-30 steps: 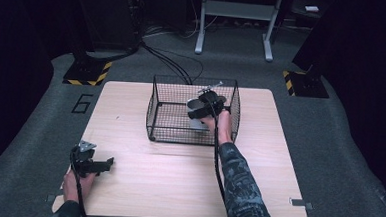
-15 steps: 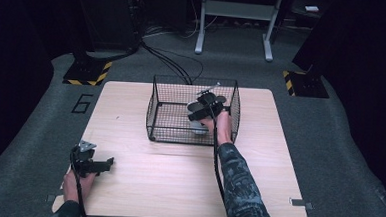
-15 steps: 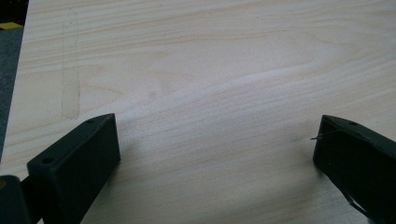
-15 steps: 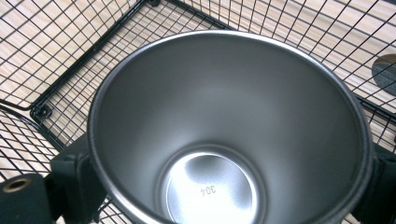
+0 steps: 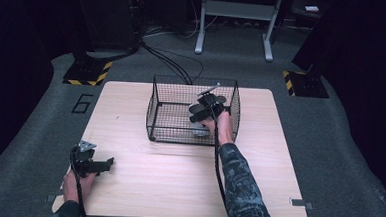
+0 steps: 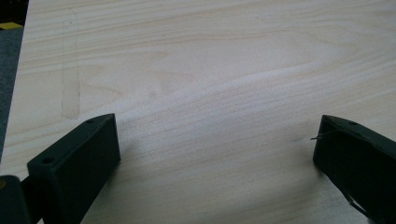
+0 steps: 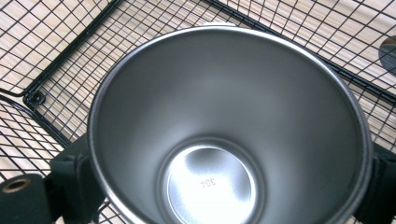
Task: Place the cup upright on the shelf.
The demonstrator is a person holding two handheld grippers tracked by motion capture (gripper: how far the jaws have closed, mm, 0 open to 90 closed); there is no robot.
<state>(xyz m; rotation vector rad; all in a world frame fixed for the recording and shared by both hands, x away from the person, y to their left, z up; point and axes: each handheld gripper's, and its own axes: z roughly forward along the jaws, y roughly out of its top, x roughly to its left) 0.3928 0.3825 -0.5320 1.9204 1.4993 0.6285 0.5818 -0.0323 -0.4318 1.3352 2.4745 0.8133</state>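
Clamped on opposite outer walls of the stainless steel cup (image 7: 229, 126), right gripper (image 5: 204, 120) fingers (image 7: 74, 179); cup upright, mouth up, low inside the black wire basket (image 5: 158, 117) near its front right corner. Left gripper (image 5: 105, 164), jaws apart and holding nothing, well apart from the basket, front left.

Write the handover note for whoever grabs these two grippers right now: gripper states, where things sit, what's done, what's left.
Right gripper: inside the wire basket, jaws closed on either side of a steel cup. The cup is upright, mouth open to the camera, empty, stamped 304 on its bottom.
Left gripper: jaws wide open, holding nothing, low over the bare wooden table near its front left corner.
Done: cup is gripped within the basket.
Left: whether the cup rests on the basket floor cannot be told. Probably either release it there or lift it clear over the basket wall; keep it level.
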